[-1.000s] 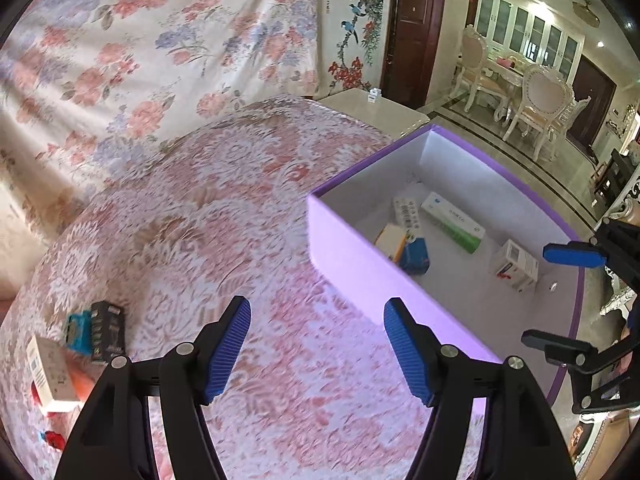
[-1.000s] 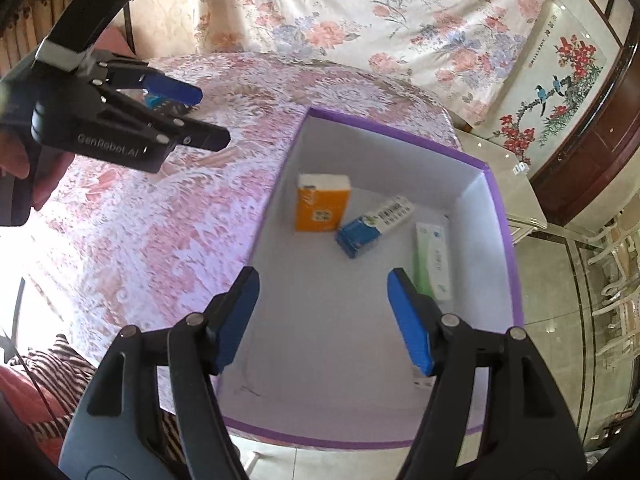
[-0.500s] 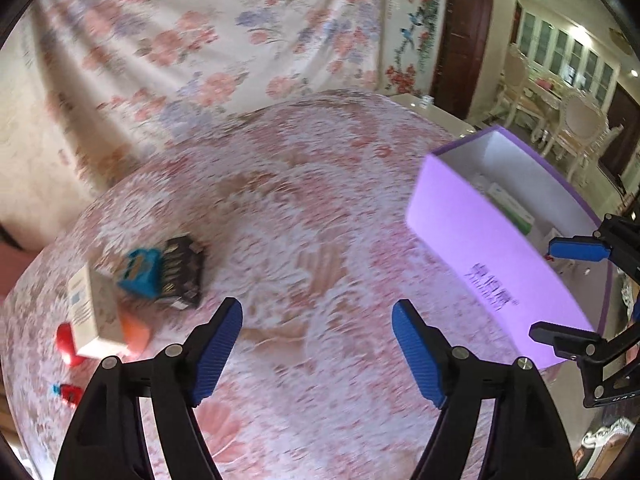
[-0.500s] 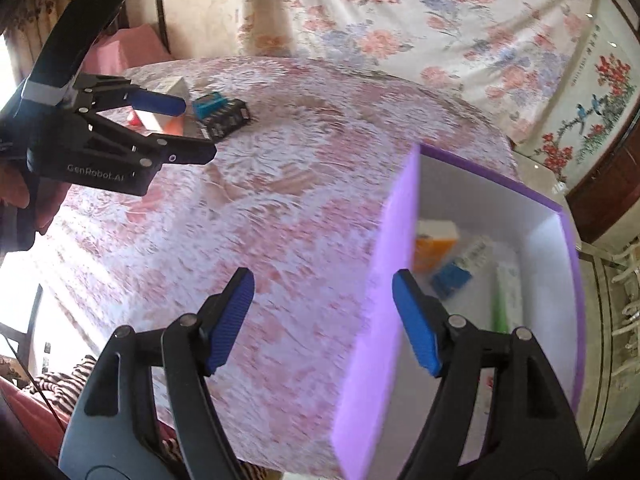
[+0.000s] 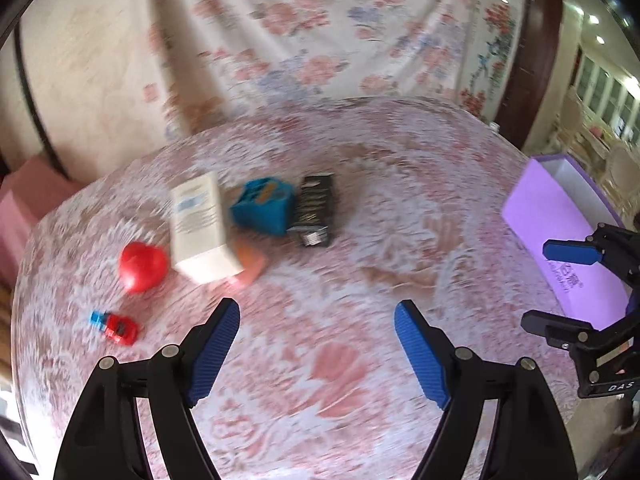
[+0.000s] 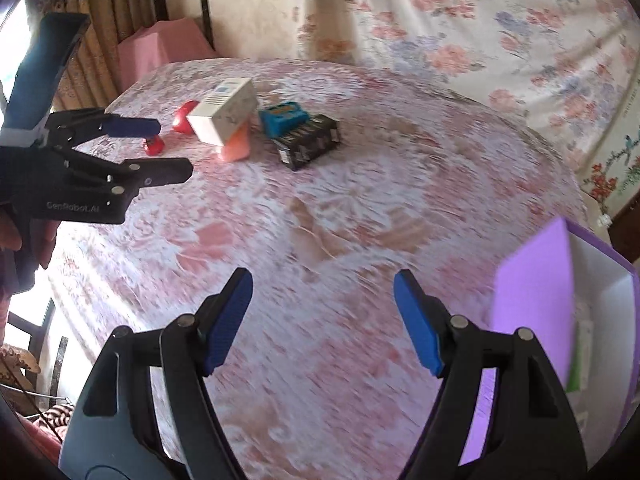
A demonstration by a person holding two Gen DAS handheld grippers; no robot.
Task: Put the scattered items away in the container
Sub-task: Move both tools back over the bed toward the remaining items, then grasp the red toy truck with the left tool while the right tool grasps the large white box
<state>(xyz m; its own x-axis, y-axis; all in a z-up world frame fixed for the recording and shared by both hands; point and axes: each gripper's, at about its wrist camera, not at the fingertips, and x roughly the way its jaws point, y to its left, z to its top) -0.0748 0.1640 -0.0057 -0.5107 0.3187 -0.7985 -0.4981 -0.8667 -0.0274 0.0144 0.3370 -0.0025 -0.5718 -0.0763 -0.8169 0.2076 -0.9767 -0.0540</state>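
Both grippers, left (image 5: 316, 344) and right (image 6: 322, 316), hang spread and empty beside the purple box (image 5: 560, 232), which already holds some packets, while the white carton (image 5: 200, 224), blue box (image 5: 264, 208), black pack (image 5: 316, 212), red ball (image 5: 142, 266) and toy car (image 5: 116, 326) lie scattered well away from it.

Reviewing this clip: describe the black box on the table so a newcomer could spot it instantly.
Find the round table with the pink lace cloth and the cluster of loose items on it. The black box lies at the end nearest the purple container, touching a blue box. It is the only dark item, with pale lettering.
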